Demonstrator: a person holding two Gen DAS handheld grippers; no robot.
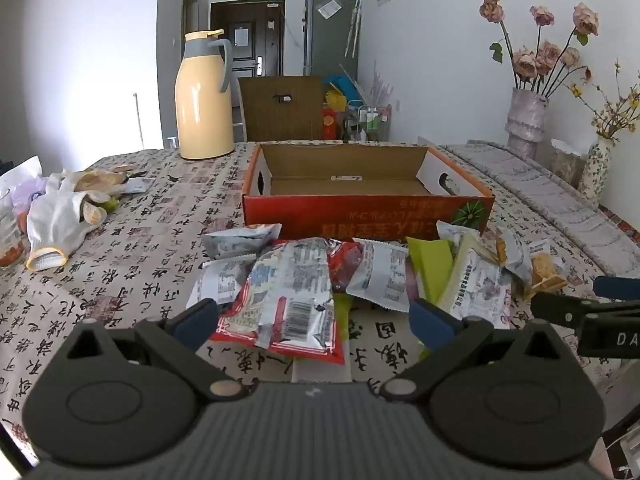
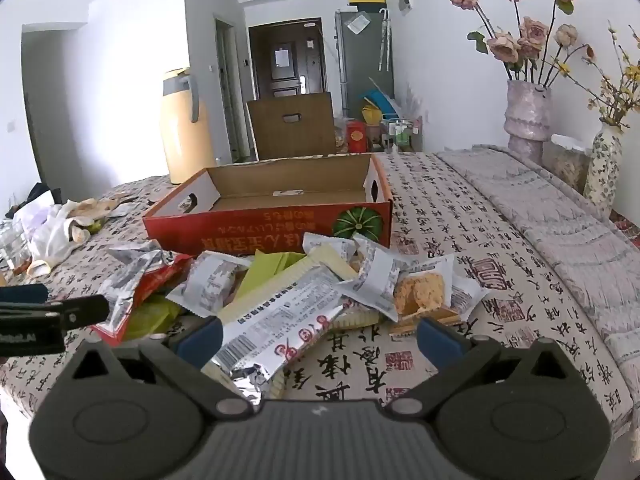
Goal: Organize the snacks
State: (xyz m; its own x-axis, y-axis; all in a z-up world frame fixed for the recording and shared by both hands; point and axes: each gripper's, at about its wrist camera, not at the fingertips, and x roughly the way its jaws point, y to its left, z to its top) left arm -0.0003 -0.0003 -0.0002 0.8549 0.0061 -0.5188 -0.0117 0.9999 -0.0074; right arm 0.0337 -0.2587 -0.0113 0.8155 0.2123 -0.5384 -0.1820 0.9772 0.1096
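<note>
A pile of snack packets (image 1: 360, 276) lies on the tablecloth in front of an open red cardboard box (image 1: 368, 208), whose inside is empty. My left gripper (image 1: 316, 320) is open, its blue fingers either side of a red and silver packet (image 1: 292, 304). My right gripper (image 2: 320, 336) is open over a long silver packet (image 2: 280, 320) at the pile's near edge. The box (image 2: 272, 228) and pile (image 2: 304, 280) also show in the right wrist view. A clear packet with a crisp cake (image 2: 420, 292) lies at the pile's right. Each gripper shows at the edge of the other's view.
A yellow thermos jug (image 1: 204, 96) stands behind the box at the left. White gloves and bags (image 1: 64, 208) lie at the table's left. Vases with dried flowers (image 1: 528, 120) stand at the right by the wall. A folded grey quilt (image 2: 560, 216) covers the right side.
</note>
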